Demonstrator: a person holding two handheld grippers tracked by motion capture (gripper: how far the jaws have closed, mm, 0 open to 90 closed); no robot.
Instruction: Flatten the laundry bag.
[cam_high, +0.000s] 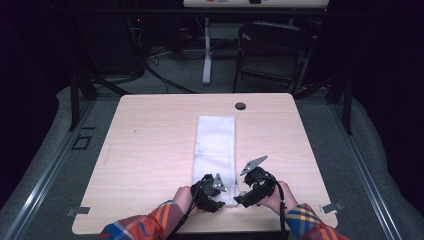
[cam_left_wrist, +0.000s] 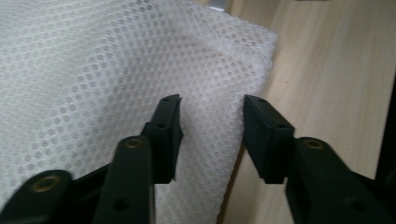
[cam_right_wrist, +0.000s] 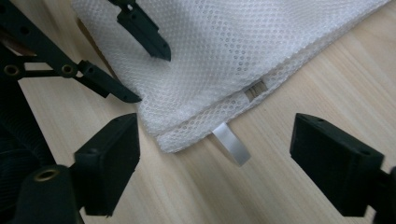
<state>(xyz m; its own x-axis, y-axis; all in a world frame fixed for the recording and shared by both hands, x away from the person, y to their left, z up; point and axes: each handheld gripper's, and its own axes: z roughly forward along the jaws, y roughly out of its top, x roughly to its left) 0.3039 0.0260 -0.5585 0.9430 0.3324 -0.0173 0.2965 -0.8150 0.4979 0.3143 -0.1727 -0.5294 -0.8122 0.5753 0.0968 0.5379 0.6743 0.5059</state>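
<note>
Showing white honeycomb mesh on the laundry bag (cam_high: 215, 145), a grey-white ribbon tab (cam_right_wrist: 231, 144), pale wood grain on the table (cam_high: 150, 135), black on both grippers, orange-blue-yellow plaid on the sleeves (cam_high: 150, 225).

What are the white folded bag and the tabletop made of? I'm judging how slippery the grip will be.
White folded mesh bag: probably a synthetic net fabric, matte, with a regular pattern of small holes. Pale tabletop: likely wood-look laminate, smooth, with faint straight grain lines.

The left tongs (cam_high: 218, 196) and their hand cover the mesh bag's (cam_high: 215, 145) near-left corner.
</note>
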